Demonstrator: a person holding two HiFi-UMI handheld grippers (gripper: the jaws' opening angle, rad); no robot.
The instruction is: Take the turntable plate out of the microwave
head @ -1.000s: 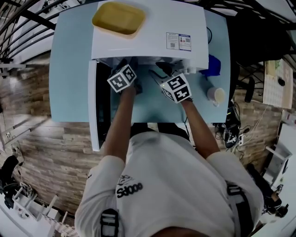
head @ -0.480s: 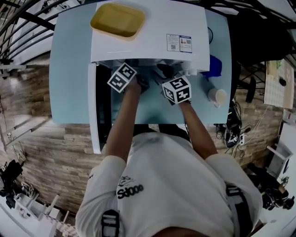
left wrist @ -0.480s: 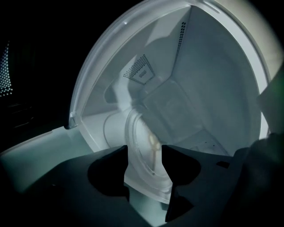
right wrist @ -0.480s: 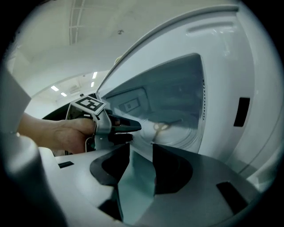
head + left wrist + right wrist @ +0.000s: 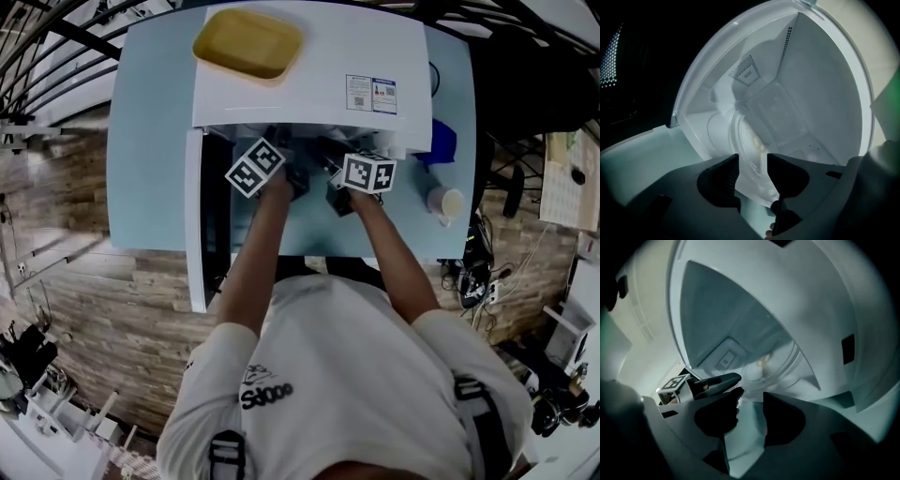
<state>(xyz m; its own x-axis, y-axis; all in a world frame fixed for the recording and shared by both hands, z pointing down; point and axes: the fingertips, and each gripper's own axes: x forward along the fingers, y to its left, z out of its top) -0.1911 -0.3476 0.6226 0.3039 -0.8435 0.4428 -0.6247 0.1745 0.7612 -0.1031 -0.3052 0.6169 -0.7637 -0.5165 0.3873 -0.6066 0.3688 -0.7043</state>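
The white microwave [image 5: 319, 66] stands open on the light blue table [image 5: 150, 141]. Inside it lies the clear glass turntable plate [image 5: 750, 140], which in the right gripper view shows as a glass disc [image 5: 776, 364] on the oven floor. My left gripper [image 5: 752, 161] is at the oven mouth, its jaws closing with the plate's near rim between them and a gap still on both sides. My right gripper [image 5: 750, 397] is open just beside it, facing the plate's edge. Both marker cubes [image 5: 255, 167] [image 5: 367, 173] sit right under the oven's front edge.
A yellow tray [image 5: 248, 44] rests on top of the microwave. The oven door [image 5: 197, 220] hangs open to the left of my arms. A lidded cup [image 5: 444, 202] and a blue object [image 5: 439, 141] stand at the table's right.
The right gripper has rolled, so its cube shows another face, and has come in closer to the oven mouth. The left gripper has rolled a little and stayed put.
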